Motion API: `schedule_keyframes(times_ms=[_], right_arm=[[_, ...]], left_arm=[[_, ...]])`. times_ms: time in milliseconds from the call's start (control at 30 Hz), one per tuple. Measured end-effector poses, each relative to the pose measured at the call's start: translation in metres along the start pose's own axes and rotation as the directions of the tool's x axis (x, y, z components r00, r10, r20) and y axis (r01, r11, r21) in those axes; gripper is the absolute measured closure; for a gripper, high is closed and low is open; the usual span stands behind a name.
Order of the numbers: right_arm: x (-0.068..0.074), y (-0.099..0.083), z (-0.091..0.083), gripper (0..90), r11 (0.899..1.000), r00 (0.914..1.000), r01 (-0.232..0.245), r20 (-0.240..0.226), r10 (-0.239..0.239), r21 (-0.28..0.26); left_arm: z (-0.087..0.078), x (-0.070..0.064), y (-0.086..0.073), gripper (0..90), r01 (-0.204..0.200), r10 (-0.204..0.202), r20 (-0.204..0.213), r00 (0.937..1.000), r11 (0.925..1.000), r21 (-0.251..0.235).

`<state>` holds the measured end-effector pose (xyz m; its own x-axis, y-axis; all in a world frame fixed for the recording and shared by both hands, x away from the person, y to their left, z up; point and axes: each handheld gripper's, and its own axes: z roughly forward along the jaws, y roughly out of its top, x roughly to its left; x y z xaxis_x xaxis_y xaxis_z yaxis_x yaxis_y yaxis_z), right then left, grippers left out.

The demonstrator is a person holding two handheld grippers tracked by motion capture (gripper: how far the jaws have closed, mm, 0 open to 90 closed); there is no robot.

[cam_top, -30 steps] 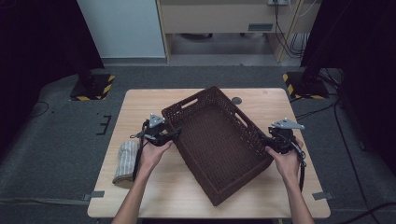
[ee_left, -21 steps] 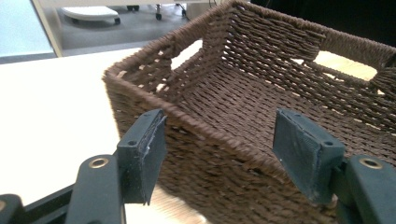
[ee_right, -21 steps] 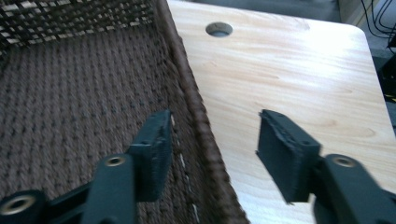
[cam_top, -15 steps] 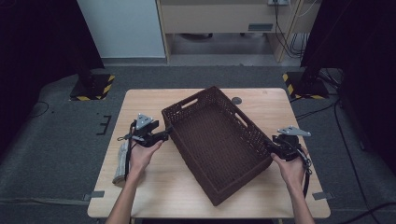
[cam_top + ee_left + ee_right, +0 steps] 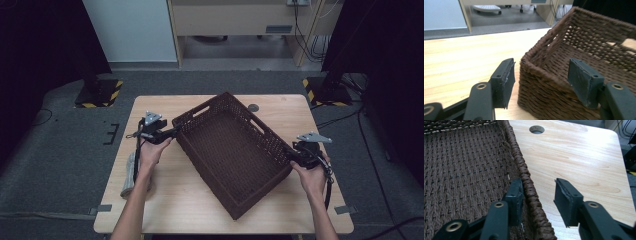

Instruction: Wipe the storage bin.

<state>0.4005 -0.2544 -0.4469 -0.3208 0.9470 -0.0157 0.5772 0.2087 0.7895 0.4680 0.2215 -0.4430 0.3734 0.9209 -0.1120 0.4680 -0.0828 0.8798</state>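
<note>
high view: brown woven basket (image 5: 232,155) sits askew mid-desk (image 5: 165,195), left claw (image 5: 172,132) and right claw (image 5: 294,159) both spread, straddling opposite rims, gripping nothing; likely next: closing on rims to shift it.

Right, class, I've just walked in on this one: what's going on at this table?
A person stands at a wooden table with a gripper in each hand, working on a brown woven basket that sits at an angle on it. The left gripper is open, its jaws astride the basket's corner. The right gripper is open too, its jaws either side of the opposite rim. Neither is clamped on it. A rolled grey cloth lies near the table's left edge.
</note>
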Motion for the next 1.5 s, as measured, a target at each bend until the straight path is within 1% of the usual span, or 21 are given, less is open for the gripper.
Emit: schedule_keyframes(times_ms=[100, 167, 200, 267, 300, 333, 433, 600, 667, 800, 867, 933, 1000, 1033, 1133, 1200, 1233, 1267, 1300, 1367, 1500], right_arm=[[0.0, -0.001, -0.001, 55.3, 1.0, 1.0, 0.002, -0.003, -0.002, -0.018], [-0.001, -0.001, -0.003, 53.9, 1.0, 1.0, 0.001, -0.009, -0.001, -0.03], [-0.002, -0.001, -0.005, 52.7, 0.999, 0.9999, -0.007, -0.014, 0.007, -0.04], [-0.002, -0.001, -0.008, 50.8, 0.999, 0.9998, -0.008, -0.018, 0.007, -0.047], [-0.002, -0.001, -0.009, 50.1, 0.998, 0.9998, -0.006, -0.019, 0.005, -0.056], [-0.002, -0.001, -0.012, 49.1, 0.998, 0.9997, -0.008, -0.023, 0.006, -0.063], [-0.001, 0.001, -0.017, 46.8, 0.997, 0.9996, -0.006, -0.027, 0.003, -0.081], [0.003, 0.004, -0.022, 42.7, 0.995, 0.9994, 0.009, -0.032, -0.013, -0.1], [0.005, 0.005, -0.023, 41.5, 0.995, 0.999, 0.018, -0.038, -0.022, -0.1], [0.011, 0.006, -0.025, 38.2, 0.994, 0.9987, 0.028, -0.038, -0.032, -0.105], [0.014, 0.006, -0.027, 37.5, 0.994, 0.9984, 0.035, -0.041, -0.04, -0.106], [0.015, 0.006, -0.029, 37.1, 0.993, 0.9983, 0.037, -0.042, -0.042, -0.109], [0.014, 0.005, -0.031, 37.0, 0.993, 0.9987, 0.034, -0.034, -0.038, -0.116], [0.014, 0.005, -0.033, 36.9, 0.993, 0.999, 0.027, -0.033, -0.031, -0.116], [0.014, 0.001, -0.037, 36.6, 0.994, 0.9995, 0.016, -0.024, -0.019, -0.109], [0.015, -0.002, -0.037, 36.1, 0.995, 0.9997, 0.011, -0.022, -0.014, -0.097], [0.016, -0.003, -0.037, 36.2, 0.996, 0.9997, 0.006, -0.022, -0.008, -0.088], [0.016, -0.004, -0.036, 36.3, 0.997, 0.9997, 0.004, -0.024, -0.006, -0.078], [0.016, -0.005, -0.035, 36.5, 0.997, 0.9998, 0.01, -0.017, -0.011, -0.072], [0.015, -0.006, -0.033, 37.0, 0.998, 0.9997, 0.023, -0.001, -0.023, -0.063], [0.014, -0.007, -0.026, 37.3, 0.999, 0.9999, 0.011, 0.005, -0.01, -0.051]], left_arm=[[0.01, 0.002, 0.002, 38.6, -0.01, 0.01, 0.006, 0.9999, 0.9999, 0.003], [0.018, 0.003, 0.0, 42.0, -0.014, 0.014, 0.017, 0.9998, 0.9999, 0.007], [0.021, 0.003, -0.001, 44.0, -0.008, 0.007, 0.024, 0.9997, 0.9999, 0.007], [0.024, 0.007, -0.002, 47.3, 0.033, -0.033, 0.046, 0.9984, 0.9994, 0.006], [0.023, 0.007, -0.002, 47.7, 0.039, -0.039, 0.048, 0.9981, 0.9992, 0.007], [0.023, 0.006, -0.002, 48.0, 0.032, -0.032, 0.046, 0.9984, 0.9995, 0.008], [0.018, 0.003, -0.001, 48.5, 0.01, -0.011, 0.028, 0.9995, 0.9995, 0.031], [0.003, -0.002, -0.008, 48.5, 0.009, -0.009, 0.003, 1.0, 0.9992, 0.039], [-0.006, -0.004, -0.012, 48.3, 0.023, -0.023, 0.004, 0.9997, 0.9989, 0.04], [-0.022, -0.008, -0.021, 47.7, 0.029, -0.029, -0.003, 0.9996, 0.9991, 0.033], [-0.029, -0.009, -0.024, 47.0, 0.036, -0.036, 0.003, 0.9993, 0.9989, 0.028], [-0.033, -0.008, -0.025, 46.4, 0.041, -0.041, 0.017, 0.999, 0.9987, 0.031], [-0.034, -0.007, -0.023, 46.1, 0.024, -0.025, 0.021, 0.9995, 0.9992, 0.031], [-0.033, -0.007, -0.021, 47.9, 0.017, -0.018, 0.013, 0.9998, 0.9996, 0.022], [-0.028, -0.005, -0.015, 49.4, 0.023, -0.023, 0.024, 0.9994, 0.9997, 0.01], [-0.022, -0.003, -0.014, 52.4, -0.007, 0.007, 0.013, 0.9999, 0.9994, 0.035], [-0.019, -0.002, -0.015, 54.6, -0.011, 0.011, 0.011, 0.9999, 0.9986, 0.051], [-0.018, -0.001, -0.016, 58.6, -0.005, 0.004, 0.013, 0.9999, 0.9981, 0.062], [-0.019, -0.001, -0.018, 61.3, 0.005, -0.006, 0.02, 0.9998, 0.9986, 0.052], [-0.022, -0.001, -0.021, 62.2, 0.011, -0.011, 0.021, 0.9997, 0.9993, 0.036], [-0.034, -0.004, -0.027, 63.9, 0.014, -0.015, 0.029, 0.9995, 0.9992, 0.038]])
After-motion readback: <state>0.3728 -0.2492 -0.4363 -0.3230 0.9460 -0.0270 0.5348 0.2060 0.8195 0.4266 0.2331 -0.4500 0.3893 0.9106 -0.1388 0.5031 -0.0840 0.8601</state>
